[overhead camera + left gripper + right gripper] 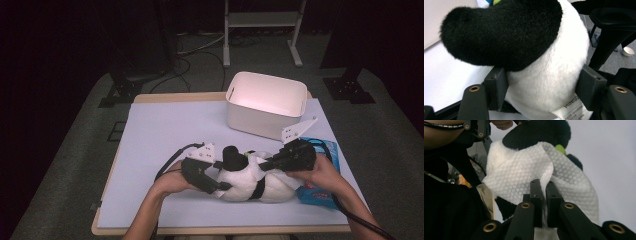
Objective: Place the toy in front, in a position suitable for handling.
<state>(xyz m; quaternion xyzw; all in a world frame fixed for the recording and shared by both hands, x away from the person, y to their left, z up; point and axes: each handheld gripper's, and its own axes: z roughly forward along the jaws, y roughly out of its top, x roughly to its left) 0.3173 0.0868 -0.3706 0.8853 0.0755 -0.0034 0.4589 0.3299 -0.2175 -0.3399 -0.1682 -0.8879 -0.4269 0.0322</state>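
Left hand: came in from the bottom edge at the left of the high view and carried the left gripper (pixel 223 186), which pointed right, toward the toy.
Left gripper: its jaws stood partly apart around the white belly of the plush penguin (pixel 544 75); in the left gripper view both pads pressed into the fur, one on each side, so it held the toy.
Label: a white sewn tag (pixel 574 110) hung from the toy between the left jaws.
Plush penguin: lay on its side near the front edge of the table (pixel 165 130), between the two grippers, its black head (pixel 233 157) toward the far side.
White wipe: a dimpled cloth (pixel 524 177) draped over the toy's body and covered part of the white fur in the right gripper view.
Right gripper: (pixel 262 166) jaws nearly together, pinching a fold of the wipe against the toy.
White bin: an open tub (pixel 266 102) stood behind the toy, well apart from it, at the far right of the table.
Blue pack: a flat blue packet (pixel 320 192) lay just right of the toy, partly under the right hand (pixel 320 172).
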